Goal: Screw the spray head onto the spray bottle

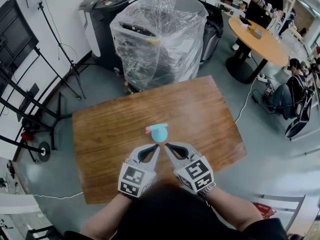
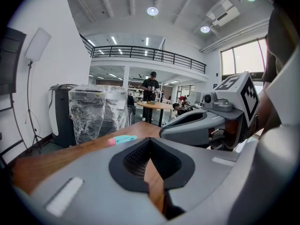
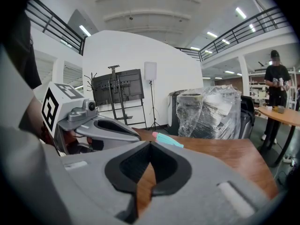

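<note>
A teal spray bottle (image 1: 160, 136) stands near the middle of the wooden table (image 1: 110, 134), seen from above. Its teal spray head (image 1: 158, 127) sits on top, with a pink nozzle (image 1: 148, 130) pointing left. My left gripper (image 1: 157, 148) and right gripper (image 1: 167, 146) hover side by side just in front of the bottle, both shut and holding nothing. In the left gripper view only the spray head (image 2: 123, 138) shows past the closed left gripper (image 2: 150, 139), with the right gripper (image 2: 197, 125) alongside. The right gripper view shows the spray head (image 3: 167, 140) past the closed right gripper (image 3: 150, 143); the bottle body is hidden.
A plastic-wrapped machine (image 1: 157, 34) stands beyond the table's far edge. A round wooden table (image 1: 260, 41) with a person standing at it is at the back right, and a seated person (image 1: 295, 91) is to the right. Stands and a screen rack (image 1: 20, 79) line the left.
</note>
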The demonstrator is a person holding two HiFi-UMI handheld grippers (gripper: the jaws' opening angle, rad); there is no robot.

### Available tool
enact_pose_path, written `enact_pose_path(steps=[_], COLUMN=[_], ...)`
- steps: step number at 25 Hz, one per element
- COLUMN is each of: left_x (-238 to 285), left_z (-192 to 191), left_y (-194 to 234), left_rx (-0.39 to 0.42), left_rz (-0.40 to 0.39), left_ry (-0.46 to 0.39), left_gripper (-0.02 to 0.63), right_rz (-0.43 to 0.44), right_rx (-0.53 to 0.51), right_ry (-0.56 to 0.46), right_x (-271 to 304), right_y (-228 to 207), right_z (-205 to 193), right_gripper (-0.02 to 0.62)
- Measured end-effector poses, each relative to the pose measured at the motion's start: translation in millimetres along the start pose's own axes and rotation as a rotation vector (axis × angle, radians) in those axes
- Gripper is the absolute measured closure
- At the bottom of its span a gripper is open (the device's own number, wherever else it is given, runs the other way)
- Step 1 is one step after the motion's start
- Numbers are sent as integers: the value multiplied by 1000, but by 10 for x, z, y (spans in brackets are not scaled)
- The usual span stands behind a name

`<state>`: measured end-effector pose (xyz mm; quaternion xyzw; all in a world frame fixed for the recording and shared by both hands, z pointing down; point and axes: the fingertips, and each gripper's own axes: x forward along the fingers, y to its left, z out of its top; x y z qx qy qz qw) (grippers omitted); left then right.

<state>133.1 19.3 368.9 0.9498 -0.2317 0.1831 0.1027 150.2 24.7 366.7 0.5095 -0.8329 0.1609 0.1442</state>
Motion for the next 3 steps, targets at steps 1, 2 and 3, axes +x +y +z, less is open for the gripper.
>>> enact_pose_path(steps=[1,2,3], left_x=[1,2,3], left_z=[0,1,3], left_y=[5,11,17], left_rx=[0,0,-1], left_rz=[1,1,2], left_ry=[0,0,0], left_gripper=[591,591,590], right_rz=[0,0,0], right_rx=[0,0,-1], right_ry=[0,1,2], right_x=[5,9,14], right_y=[-4,-8,-11], right_z=[0,2,4], right_gripper=[603,603,603])
